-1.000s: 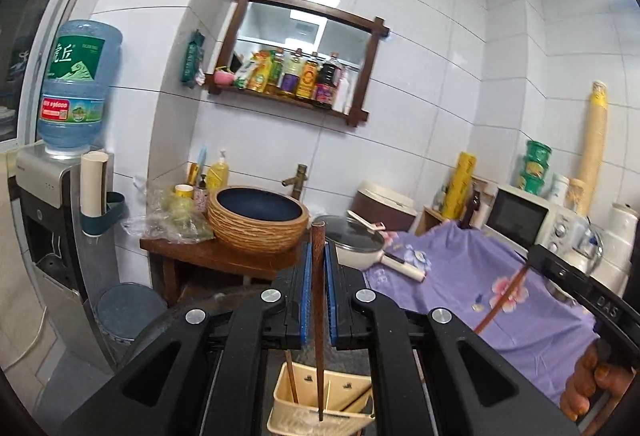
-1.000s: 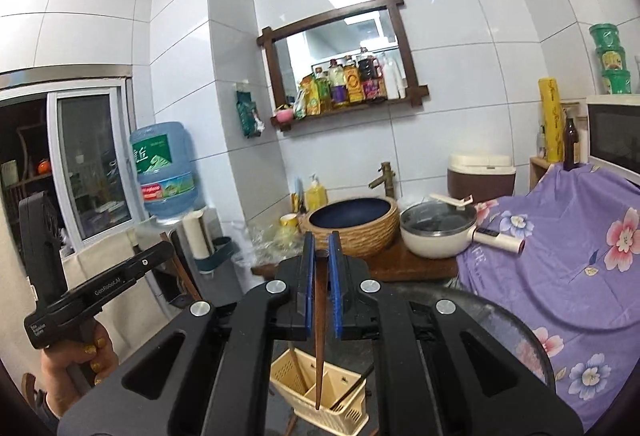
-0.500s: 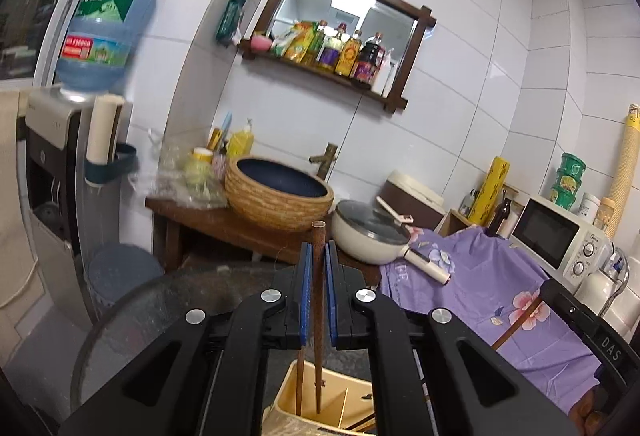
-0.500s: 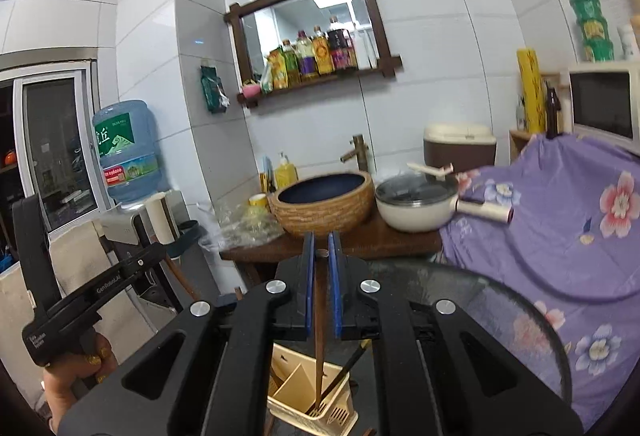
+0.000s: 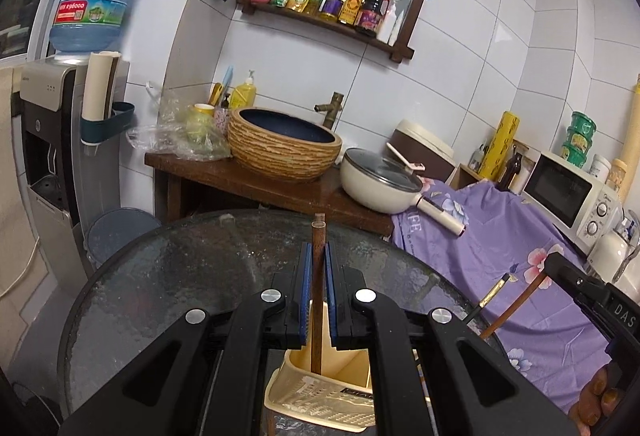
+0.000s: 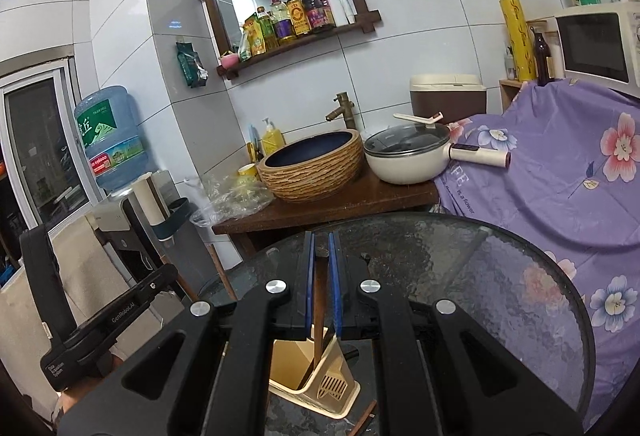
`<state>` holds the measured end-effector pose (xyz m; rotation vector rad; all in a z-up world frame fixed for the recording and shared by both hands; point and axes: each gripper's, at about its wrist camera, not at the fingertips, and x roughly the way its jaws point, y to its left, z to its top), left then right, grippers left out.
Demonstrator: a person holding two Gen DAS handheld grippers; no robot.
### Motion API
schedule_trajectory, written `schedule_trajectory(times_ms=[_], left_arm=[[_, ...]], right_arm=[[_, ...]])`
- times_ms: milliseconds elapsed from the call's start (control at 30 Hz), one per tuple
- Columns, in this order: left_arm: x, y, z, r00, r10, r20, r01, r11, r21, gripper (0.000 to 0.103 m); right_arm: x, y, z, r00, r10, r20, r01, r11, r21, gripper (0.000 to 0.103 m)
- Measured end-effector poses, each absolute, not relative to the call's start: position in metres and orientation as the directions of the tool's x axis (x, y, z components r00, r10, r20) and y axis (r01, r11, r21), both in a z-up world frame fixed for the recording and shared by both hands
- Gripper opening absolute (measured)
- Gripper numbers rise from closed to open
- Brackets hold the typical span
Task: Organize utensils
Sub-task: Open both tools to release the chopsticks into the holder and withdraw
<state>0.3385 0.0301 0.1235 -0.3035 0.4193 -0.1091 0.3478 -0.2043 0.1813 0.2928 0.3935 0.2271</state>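
My left gripper (image 5: 318,256) is shut on a brown wooden chopstick (image 5: 317,296) that stands upright, its lower end inside a cream slotted utensil holder (image 5: 320,392) on the round glass table (image 5: 168,276). My right gripper (image 6: 321,256) is shut on another brown chopstick (image 6: 319,320), whose tip is down in the same holder (image 6: 312,384). The right gripper also shows at the right edge of the left wrist view (image 5: 592,296), with its chopstick (image 5: 516,306) beside a dark utensil (image 5: 490,296). The left gripper shows at the left of the right wrist view (image 6: 112,320).
A thin brown stick (image 6: 362,418) lies on the glass table (image 6: 500,276) by the holder. Behind the table are a wooden counter (image 5: 260,180) with a woven basin (image 5: 284,144) and a white pan (image 5: 380,180), a purple floral cloth (image 5: 500,248), and a water dispenser (image 5: 52,140).
Both grippers have come down and tilted toward the table. Both chopsticks now sit lower, with their tips inside the holder.
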Motion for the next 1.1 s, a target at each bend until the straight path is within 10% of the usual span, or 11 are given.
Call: schedule_trajectory(times_ms=[267, 333, 400, 733, 1100], left_arm=[[0.342, 0.028, 0.116, 0.9, -0.166, -0.404, 0.037, 0.951, -0.307, 0.008], [0.343, 0.028, 0.115, 0.892, -0.176, -0.416, 0.045, 0.951, -0.305, 0.024], [0.338, 0.03, 0.113, 0.896, -0.177, -0.407, 0.046, 0.95, -0.31, 0.052], [0.296, 0.033, 0.089, 0.884, -0.171, -0.436, 0.075, 0.97, -0.229, 0.074], [0.281, 0.035, -0.008, 0.731, -0.107, -0.674, 0.077, 0.994, -0.074, 0.077]], right_arm=[[0.343, -0.202, 0.18, 0.907, 0.25, -0.339, -0.153, 0.945, 0.288, 0.008], [0.342, -0.2, 0.178, 0.904, 0.249, -0.349, -0.157, 0.95, 0.272, 0.02], [0.336, -0.2, 0.175, 0.91, 0.245, -0.334, -0.156, 0.95, 0.27, 0.058], [0.295, -0.209, 0.144, 0.913, 0.226, -0.341, -0.153, 0.962, 0.227, 0.059], [0.281, -0.183, 0.026, 0.741, 0.212, -0.637, -0.186, 0.977, 0.108, 0.07]])
